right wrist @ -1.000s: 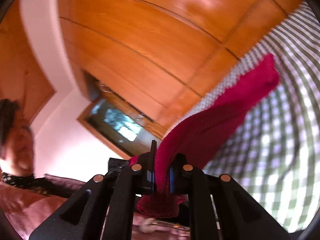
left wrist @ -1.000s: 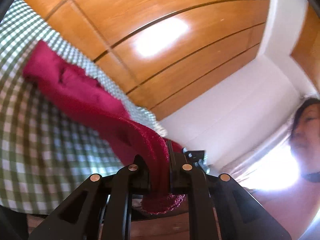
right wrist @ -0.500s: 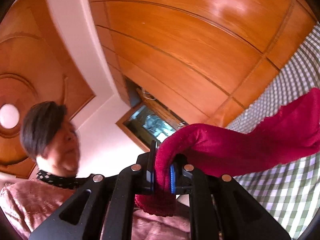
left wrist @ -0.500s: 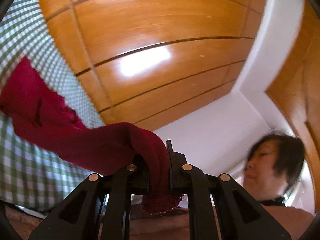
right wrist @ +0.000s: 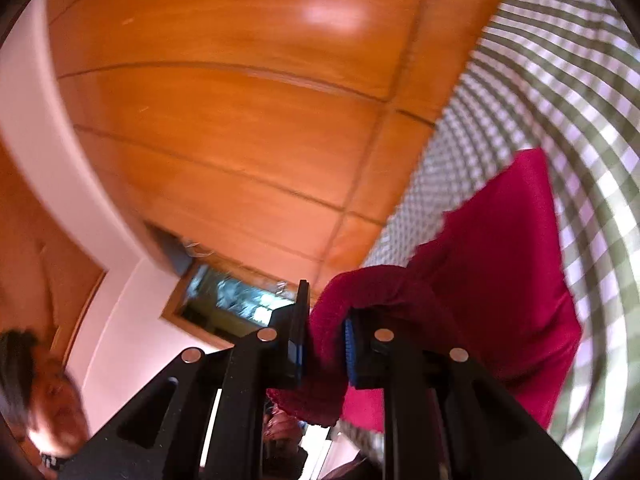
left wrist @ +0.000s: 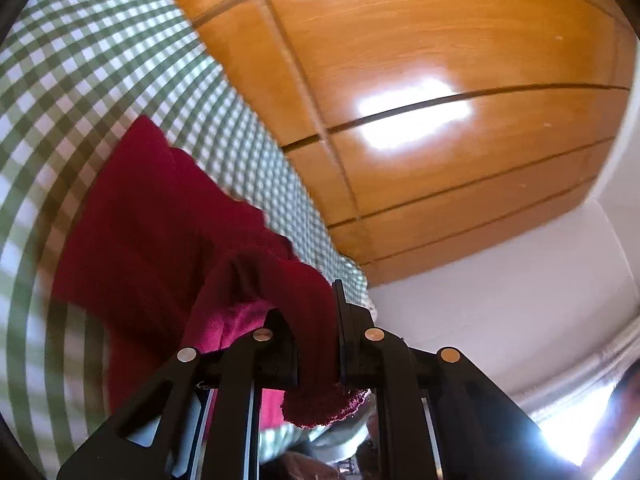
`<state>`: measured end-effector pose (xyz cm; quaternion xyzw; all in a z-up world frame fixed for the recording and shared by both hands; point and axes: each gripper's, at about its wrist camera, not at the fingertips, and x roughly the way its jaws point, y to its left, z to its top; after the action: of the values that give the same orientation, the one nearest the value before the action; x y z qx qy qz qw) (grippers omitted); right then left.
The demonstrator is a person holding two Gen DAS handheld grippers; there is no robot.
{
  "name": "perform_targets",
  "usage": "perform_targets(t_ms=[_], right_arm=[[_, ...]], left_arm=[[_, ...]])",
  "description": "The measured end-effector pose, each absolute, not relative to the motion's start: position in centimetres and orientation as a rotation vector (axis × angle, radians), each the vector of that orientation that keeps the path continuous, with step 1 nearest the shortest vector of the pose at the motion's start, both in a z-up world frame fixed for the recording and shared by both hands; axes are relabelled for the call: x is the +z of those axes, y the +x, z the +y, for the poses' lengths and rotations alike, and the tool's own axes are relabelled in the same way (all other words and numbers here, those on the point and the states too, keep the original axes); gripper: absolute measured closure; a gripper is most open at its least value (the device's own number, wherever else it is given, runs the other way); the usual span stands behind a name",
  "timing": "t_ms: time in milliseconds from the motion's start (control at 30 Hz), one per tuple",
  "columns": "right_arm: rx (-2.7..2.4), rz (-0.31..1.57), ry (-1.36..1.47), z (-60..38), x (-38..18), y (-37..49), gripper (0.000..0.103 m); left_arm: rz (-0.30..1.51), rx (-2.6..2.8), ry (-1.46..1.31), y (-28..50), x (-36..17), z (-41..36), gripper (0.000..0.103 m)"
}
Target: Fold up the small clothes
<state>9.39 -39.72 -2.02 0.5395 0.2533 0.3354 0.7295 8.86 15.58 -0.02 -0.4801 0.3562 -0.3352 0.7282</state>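
A dark red knitted garment (left wrist: pixel 152 220) lies spread on the green checked cloth (left wrist: pixel 80 60), and its near edge loops up into my left gripper (left wrist: pixel 312 308), which is shut on it. A frayed red end hangs below the jaws. In the right wrist view the same garment (right wrist: pixel 500 260) rests on the checked cloth (right wrist: pixel 560 60), and its other near corner curls up between the blue pads of my right gripper (right wrist: pixel 326 308). Those jaws are opening, with the fabric still pinched between them. The garment's underside is hidden.
Orange wooden panels (left wrist: pixel 440 60) rise behind the checked surface, also seen as wooden panels (right wrist: pixel 220 120) in the right wrist view. A white wall (left wrist: pixel 500 280) adjoins them. A person's head (right wrist: pixel 40 400) shows at the lower left, below a framed dark opening (right wrist: pixel 232 300).
Both grippers rolled and came down toward the checked cloth, carrying the red garment, which now lies broader on it. The right jaws have parted slightly. The person left the left view.
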Motion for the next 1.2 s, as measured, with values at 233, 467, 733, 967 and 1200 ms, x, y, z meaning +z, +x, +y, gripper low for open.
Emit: perform_targets(t_ms=[233, 467, 733, 967, 1200], right_arm=[[0.513, 0.689, 1.202, -40.1, -6.7, 14.6, 0.068], [0.336, 0.675, 0.964, -38.8, -5.8, 14.8, 0.038], [0.187, 0.731, 0.218, -29.7, -0.1, 13.5, 0.051], [0.117, 0.911, 0.017, -25.8, -3.3, 17.8, 0.062], [0.046, 0.934, -0.023, -26.2, -5.5, 20.9, 0.062]], left_arm=[[0.901, -0.515, -0.948, 14.4, -2.6, 13.8, 0.088], [0.826, -0.408, -0.898, 13.5, -3.3, 13.2, 0.033], [0.751, -0.264, -0.738, 9.4, 0.4, 12.2, 0.026], [0.89, -0.314, -0.42, 12.3, 2.3, 5.1, 0.026], [0.98, -0.237, -0.253, 17.7, -1.4, 2.5, 0.027]])
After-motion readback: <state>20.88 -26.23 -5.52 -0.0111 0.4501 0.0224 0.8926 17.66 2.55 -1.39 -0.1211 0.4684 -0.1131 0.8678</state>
